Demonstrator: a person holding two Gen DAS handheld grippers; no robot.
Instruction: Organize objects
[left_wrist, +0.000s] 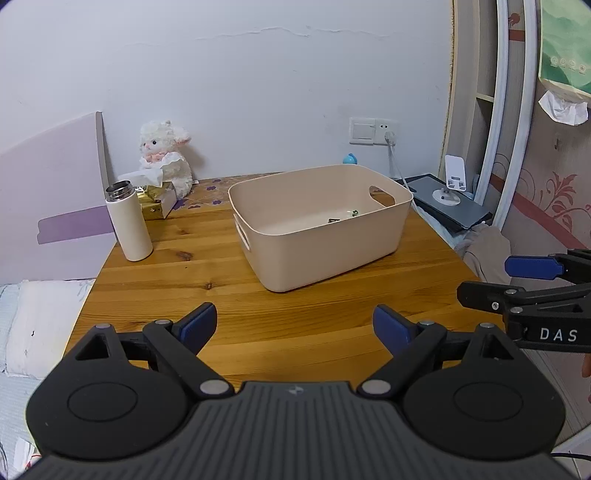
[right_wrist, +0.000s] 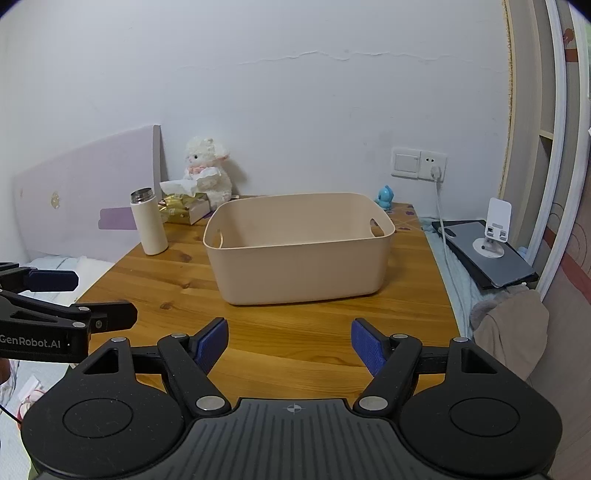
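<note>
- Left wrist view: left gripper (left_wrist: 294, 328) is hovering low over the near edge of the wooden table (left_wrist: 229, 295), jaws spread wide, carrying nothing.
- Beige bin (left_wrist: 317, 236) is sitting mid-table, slightly right. This view is looking down into it: a couple of small dark bits (left_wrist: 343, 218) are lying on its floor near the far right corner, too small to ID. So some sorting is prob. done already.
- White thermos (left_wrist: 129, 221) is standing upright at the left edge, well apart from the bin; gold tissue box (left_wrist: 157, 206) and plush lamb (left_wrist: 166, 158) are sitting behind it by the wall. Those look like what's left, judging by the task.
- Right gripper (left_wrist: 484, 280) is poking in from the right, beside the table edge; seen side-on here.
- Right wrist view: right gripper (right_wrist: 290, 341) is also gaping wide & empty, near the front edge.
- Bin (right_wrist: 299, 251) interior floor is hidden here by the near wall, so the contents aren't showing.
- This view is showing the blue toy (right_wrist: 385, 196) behind the bin more fully, w/ the left view catching only its top.
- Thermos (right_wrist: 149, 221) is untouched.
</note>
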